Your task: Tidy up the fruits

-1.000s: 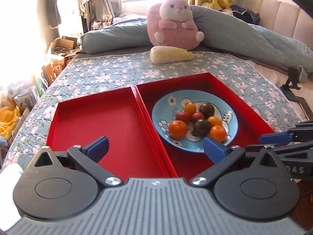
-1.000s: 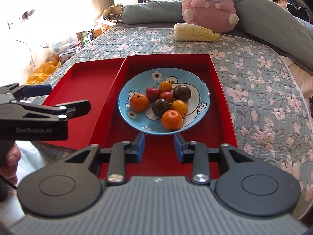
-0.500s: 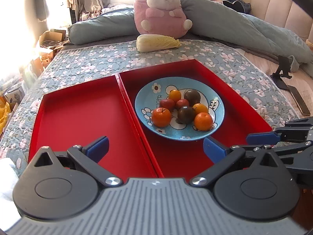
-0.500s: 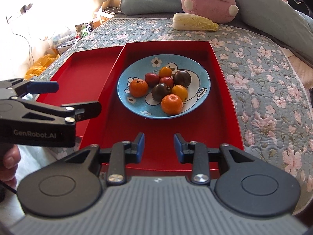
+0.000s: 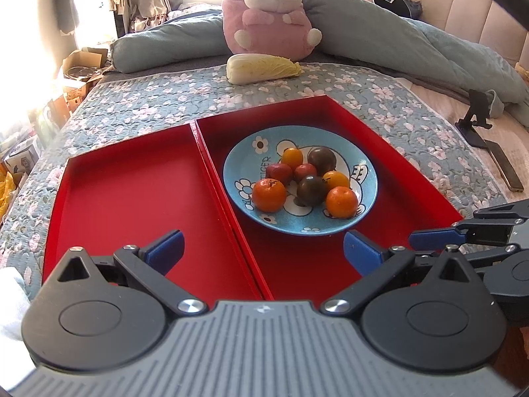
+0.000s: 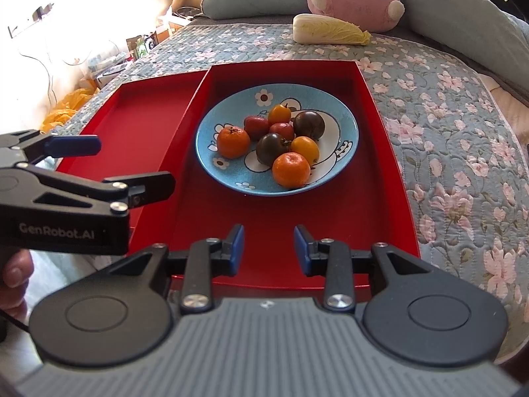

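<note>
A blue cartoon plate sits in the right red tray. It holds two orange tangerines, two dark tomatoes, two red ones and two yellow ones. The left red tray has nothing in it. My left gripper hovers wide open over the trays' near edge. My right gripper hangs short of the plate, its pads a narrow gap apart with nothing between them.
The trays lie on a floral quilt on a bed. Beyond them are a napa cabbage, a pink plush toy and a blue duvet. A phone stand stands at right. A hand holds the left gripper.
The left gripper has turned slightly, so the plate sits nearer the middle of its view. Both grippers' jaws stand as before and no fruit has moved.
</note>
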